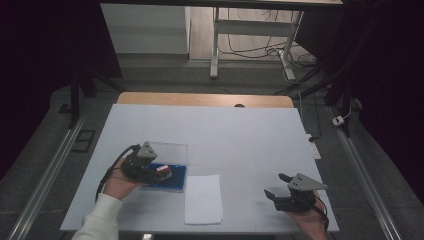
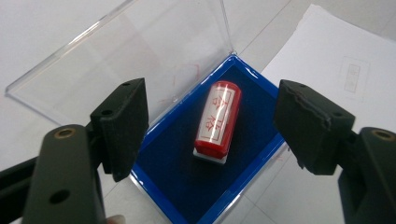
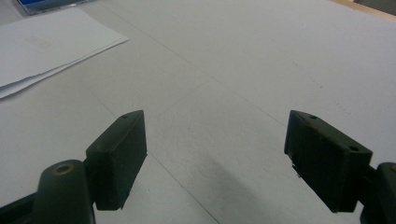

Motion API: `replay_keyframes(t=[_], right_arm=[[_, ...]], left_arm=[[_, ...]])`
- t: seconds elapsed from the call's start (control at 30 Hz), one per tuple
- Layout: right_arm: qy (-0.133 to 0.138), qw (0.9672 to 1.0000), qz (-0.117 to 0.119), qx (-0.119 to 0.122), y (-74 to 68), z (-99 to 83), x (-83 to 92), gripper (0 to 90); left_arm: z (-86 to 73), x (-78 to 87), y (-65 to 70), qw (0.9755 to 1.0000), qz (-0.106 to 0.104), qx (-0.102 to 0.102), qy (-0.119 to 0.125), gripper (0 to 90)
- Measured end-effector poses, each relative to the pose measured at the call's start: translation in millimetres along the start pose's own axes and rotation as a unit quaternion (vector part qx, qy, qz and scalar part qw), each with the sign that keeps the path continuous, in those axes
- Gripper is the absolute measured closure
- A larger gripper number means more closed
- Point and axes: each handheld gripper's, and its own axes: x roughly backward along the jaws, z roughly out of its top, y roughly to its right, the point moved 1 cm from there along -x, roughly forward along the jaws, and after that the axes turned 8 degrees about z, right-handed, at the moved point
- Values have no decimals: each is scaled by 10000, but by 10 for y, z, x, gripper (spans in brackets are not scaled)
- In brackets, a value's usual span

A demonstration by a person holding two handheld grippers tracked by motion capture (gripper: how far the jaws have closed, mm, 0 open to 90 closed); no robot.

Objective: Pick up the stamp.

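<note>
A red cylindrical stamp [image 2: 217,121] lies on its side in the blue-lined tray of a small case [image 2: 187,182], whose clear lid [image 2: 140,51] stands open behind it. My left gripper [image 2: 212,128] hangs just above the case with its jaws open on either side of the stamp, not touching it. In the high view the left gripper [image 1: 155,172] is over the case [image 1: 175,182] at the table's front left. My right gripper [image 1: 275,185] is near the front right, open with nothing between its jaws [image 3: 215,154].
Sheets of white paper [image 1: 202,199] lie just right of the case, near the front edge. The white table cover [image 1: 225,135] stretches bare behind them. A wooden strip [image 1: 205,99] edges the far side, and a desk frame and cables stand beyond it.
</note>
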Motion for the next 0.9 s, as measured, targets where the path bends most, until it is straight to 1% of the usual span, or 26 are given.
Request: replay_keyframes(t=[0.1,0.17,0.2,0.23,0.27,0.3,0.53,0.6,0.67,0.73,0.77,0.8,0.87,0.9], right_arm=[[6,10000,7,8,2,-2,-4,210],[16,10000,25,7,-2,-3,-6,211],[16,10000,25,7,-2,-3,-6,211],[-5,10000,8,6,-13,2,-1,212],[-5,10000,8,6,-13,2,-1,212],[6,10000,23,17,-15,4,-3,213],[-21,10000,3,28,-9,-1,-4,216],[-33,10000,-9,20,-4,-5,-3,217],[-22,10000,2,14,-3,-7,-5,217],[-29,10000,3,20,-5,-7,-3,218],[-29,10000,3,20,-5,-7,-3,218],[-38,10000,-8,28,-7,-7,-4,218],[-67,10000,-12,41,-14,-7,-11,218],[-91,9999,-31,63,-18,-5,-13,218]], left_arm=[[0,-30,4,9999,-74,-27,-62,306],[1,-52,12,9998,-132,-103,-116,347],[3,-62,15,9997,-167,-97,-135,347],[6,-71,10,9996,-232,-81,-152,407],[8,-80,5,9994,-295,-58,-159,407],[12,-89,2,9993,-341,-49,-167,431],[7,-148,1,9986,-451,-160,-244,518],[6,-161,9,9983,-463,-213,-267,557],[5,-174,18,9984,-431,-252,-266,564],[3,-172,15,9985,-385,-275,-267,637],[2,-167,13,9986,-350,-296,-260,637],[0,-166,13,9986,-339,-313,-254,657],[-5,-168,14,9984,-347,-344,-275,689],[-5,-166,15,9984,-346,-356,-274,691]])
